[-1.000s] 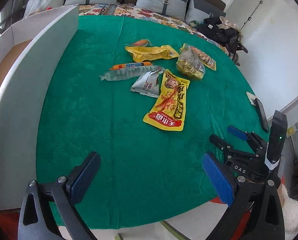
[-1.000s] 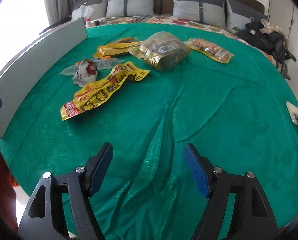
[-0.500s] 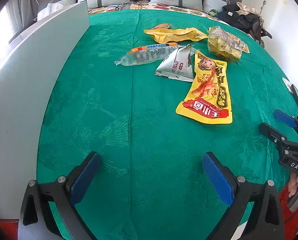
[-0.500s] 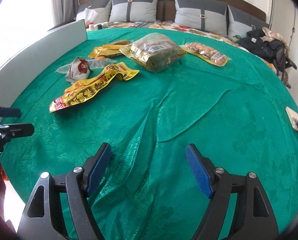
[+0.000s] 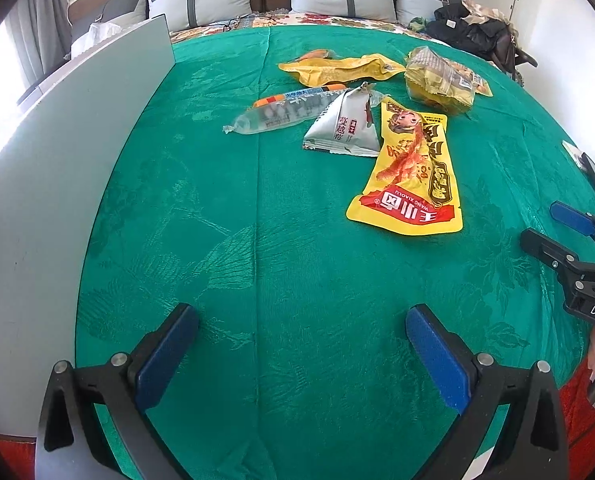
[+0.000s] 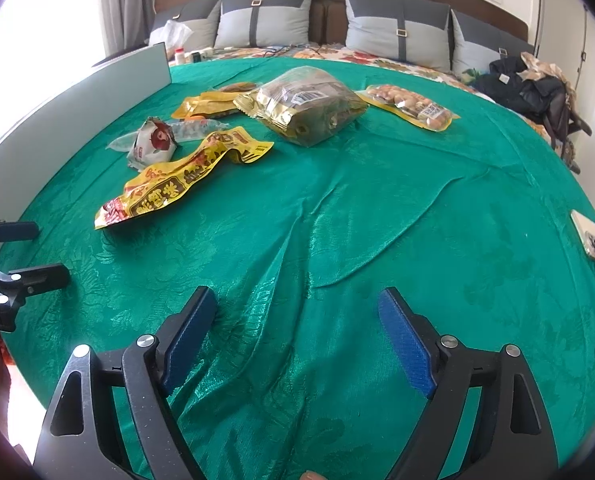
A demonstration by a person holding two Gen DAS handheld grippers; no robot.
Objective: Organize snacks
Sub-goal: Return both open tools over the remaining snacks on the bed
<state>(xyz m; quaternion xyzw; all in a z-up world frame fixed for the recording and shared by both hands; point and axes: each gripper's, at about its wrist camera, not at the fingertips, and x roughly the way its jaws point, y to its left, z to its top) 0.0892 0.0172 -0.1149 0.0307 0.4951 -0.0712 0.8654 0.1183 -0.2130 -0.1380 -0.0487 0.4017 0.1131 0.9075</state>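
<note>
Several snack packs lie on the green cloth [image 5: 257,220]. A long yellow pouch [image 5: 411,176] lies nearest, also in the right wrist view [image 6: 177,178]. Beside it are a silver triangular pack [image 5: 345,126], a clear tube pack [image 5: 277,114], a yellow bag [image 5: 341,68] and a gold bag [image 6: 305,106]. A nut pack [image 6: 411,106] lies at the far right. My left gripper [image 5: 301,352] is open and empty, above the cloth's near edge. My right gripper [image 6: 297,336] is open and empty, and shows in the left wrist view [image 5: 553,226].
A grey upright board [image 5: 57,160] runs along the cloth's left side. Pillows [image 6: 393,28] stand behind the cloth, a black bag [image 6: 537,88] at the far right. A phone-like item [image 6: 587,236] lies at the right edge.
Both grippers have moved forward over the cloth, towards the snacks. The left wrist view has swung to face the snacks. Both stay open.
</note>
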